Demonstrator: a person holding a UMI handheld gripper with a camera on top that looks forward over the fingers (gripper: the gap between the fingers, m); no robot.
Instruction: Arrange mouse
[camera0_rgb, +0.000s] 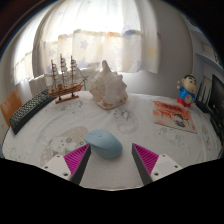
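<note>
A light blue mouse (103, 143) lies on the white patterned tabletop (130, 125), just ahead of my fingers and closer to the left one. My gripper (111, 160) is open, with its magenta pads wide apart on either side. The left finger (74, 160) sits beside the mouse's near left end. The right finger (146, 158) stands apart from it with bare table between. Nothing is held.
A black keyboard (28, 111) lies at the left. A model sailing ship (66, 80) and a large white shell (107, 88) stand at the back. A book (174, 116) and a small blue figure (186, 92) are at the right. Curtains hang behind.
</note>
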